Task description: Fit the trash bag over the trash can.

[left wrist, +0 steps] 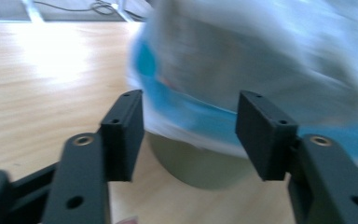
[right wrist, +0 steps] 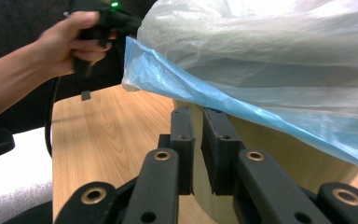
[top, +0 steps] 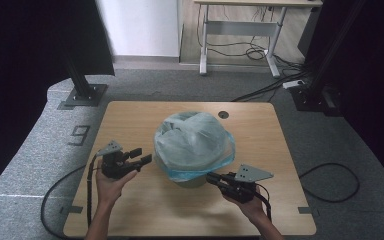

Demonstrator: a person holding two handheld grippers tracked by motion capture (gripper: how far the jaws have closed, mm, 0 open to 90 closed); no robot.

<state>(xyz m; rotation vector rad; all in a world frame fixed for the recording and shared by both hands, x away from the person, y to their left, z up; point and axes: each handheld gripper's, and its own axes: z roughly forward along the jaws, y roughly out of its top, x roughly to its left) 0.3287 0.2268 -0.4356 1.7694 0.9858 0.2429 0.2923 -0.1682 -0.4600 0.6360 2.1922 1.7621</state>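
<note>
A wooden table point(top: 130, 210) is standing on grey carpet, and the person's two forearms are coming in over its near edge. The left gripper point(top: 141, 156) is hovering just beside the left of the bin point(top: 192, 180); its jaws are standing spread, with nothing between them, clear of the plastic. In the left gripper view the picture is blurred. The right gripper point(top: 211, 177) is lying low at the bin's near right side; its jaws are almost pressed together, with a thin gap, right under the bag's blue hem point(right wrist: 200, 93). Whether they are pinching any plastic I cannot tell.

The bin is standing upright near the middle of the table, its long axis vertical and its mouth facing up. A pale blue bag point(top: 192, 137) is bulging over the mouth and hanging over the rim.

Behind it a round cable hole point(top: 223, 114) is sitting in the tabletop. Farther away, black frame posts point(top: 82, 87), cables point(top: 270, 87) on the floor and another desk point(top: 240, 30) are standing by a white wall.
</note>
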